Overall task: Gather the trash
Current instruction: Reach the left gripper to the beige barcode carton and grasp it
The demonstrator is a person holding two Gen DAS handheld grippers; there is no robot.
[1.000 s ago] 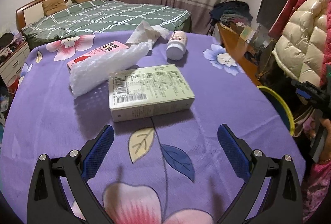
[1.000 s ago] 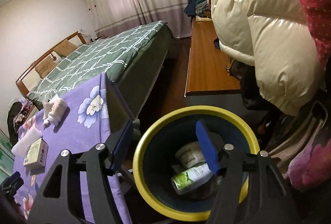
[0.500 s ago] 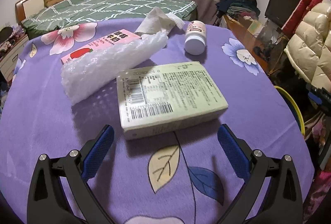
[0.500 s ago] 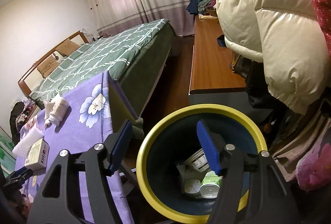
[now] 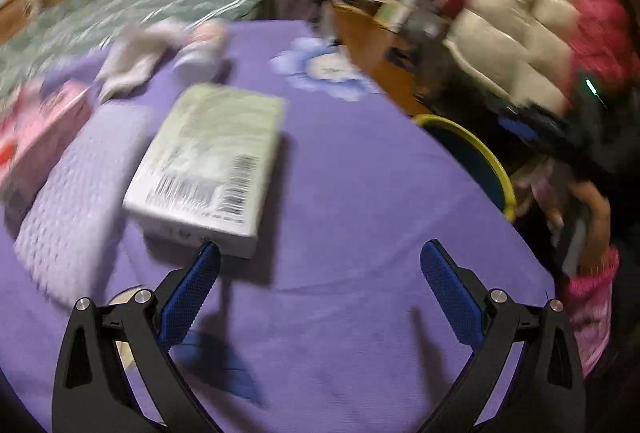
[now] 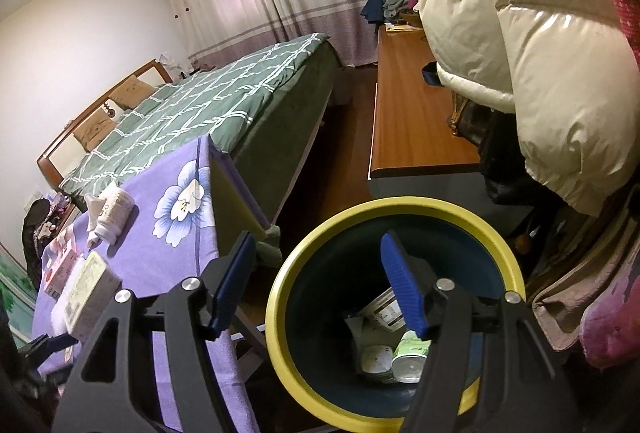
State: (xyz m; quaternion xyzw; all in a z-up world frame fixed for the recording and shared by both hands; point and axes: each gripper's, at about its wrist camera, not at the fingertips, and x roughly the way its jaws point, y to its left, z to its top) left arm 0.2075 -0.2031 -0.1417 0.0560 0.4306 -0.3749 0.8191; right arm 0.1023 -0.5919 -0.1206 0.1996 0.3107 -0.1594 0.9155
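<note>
Left gripper: held wide, empty, beside the green box.
Right gripper: spread wide, empty, above the bin.

Right tool, jaws apart, empty, over yellow-rimmed bin w/ trash.

Left wrist view low over purple table; right above bin; both sharing table, bin.

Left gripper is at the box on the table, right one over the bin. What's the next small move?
Probably shift the open left gripper sideways to straddle the box: only one fingertip is at its near corner. The bin is beside the table.
</note>
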